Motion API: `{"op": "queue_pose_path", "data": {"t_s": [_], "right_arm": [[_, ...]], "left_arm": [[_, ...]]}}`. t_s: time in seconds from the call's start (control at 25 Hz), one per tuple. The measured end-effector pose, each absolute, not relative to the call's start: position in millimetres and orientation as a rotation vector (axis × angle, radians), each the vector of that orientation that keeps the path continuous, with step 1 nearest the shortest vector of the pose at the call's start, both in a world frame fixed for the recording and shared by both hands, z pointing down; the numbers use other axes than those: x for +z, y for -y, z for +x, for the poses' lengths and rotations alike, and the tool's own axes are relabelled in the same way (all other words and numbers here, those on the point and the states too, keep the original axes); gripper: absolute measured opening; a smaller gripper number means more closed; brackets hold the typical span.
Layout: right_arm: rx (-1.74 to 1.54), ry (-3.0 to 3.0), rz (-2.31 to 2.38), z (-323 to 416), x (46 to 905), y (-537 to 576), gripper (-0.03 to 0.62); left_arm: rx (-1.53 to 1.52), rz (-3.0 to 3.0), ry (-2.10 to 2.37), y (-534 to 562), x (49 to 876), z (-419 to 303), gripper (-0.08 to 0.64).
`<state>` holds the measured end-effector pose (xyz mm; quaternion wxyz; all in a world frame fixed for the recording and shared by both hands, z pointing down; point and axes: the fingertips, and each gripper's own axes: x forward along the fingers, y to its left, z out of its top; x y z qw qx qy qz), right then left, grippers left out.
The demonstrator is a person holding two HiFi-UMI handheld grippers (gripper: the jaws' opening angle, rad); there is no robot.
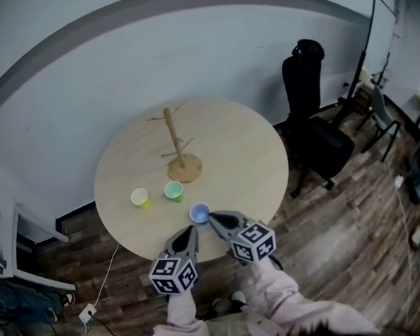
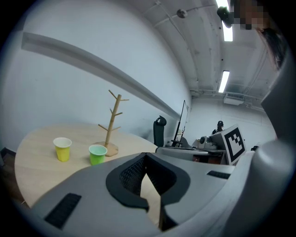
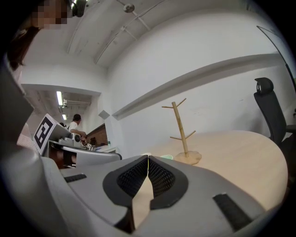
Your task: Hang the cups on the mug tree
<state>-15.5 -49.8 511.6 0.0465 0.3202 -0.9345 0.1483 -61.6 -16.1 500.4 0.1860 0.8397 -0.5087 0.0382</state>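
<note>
The left gripper (image 1: pixel 193 229) and right gripper (image 1: pixel 211 217) are both closed on nothing, just by the blue cup (image 1: pixel 199 213). The green cup (image 1: pixel 174 191) and yellow cup (image 1: pixel 140 198) stand on the table (image 1: pixel 245 154) near the mug tree (image 1: pixel 174 141). The cups look light and thin (likely easy to crush), so a gentle pinch on the rim should suit.

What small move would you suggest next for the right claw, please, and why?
Probably open the right claw. Its jaws are shut and empty, its tip is close beside the blue cup in the head view, and the pegs of the mug tree are bare. Open jaws could then take that cup's rim.
</note>
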Motion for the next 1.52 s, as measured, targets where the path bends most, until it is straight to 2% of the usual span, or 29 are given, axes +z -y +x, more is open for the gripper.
{"op": "queue_pose_path", "data": {"t_s": [0.52,0.88,1.12,1.52], "right_arm": [[0.451,2.687,1.010,-17,569,62,0.058],[0.456,2.592,1.036,-25,610,73,0.216],[0.378,2.535,1.043,-32,631,84,0.284],[0.367,2.524,1.014,-49,635,92,0.324]], "left_arm": [[0.191,2.284,1.355,20,544,-63,-0.005],[0.228,2.263,1.273,31,572,-71,-0.005],[0.239,2.269,1.241,42,583,-77,-0.005],[0.238,2.225,1.224,51,597,-84,-0.005]]}}
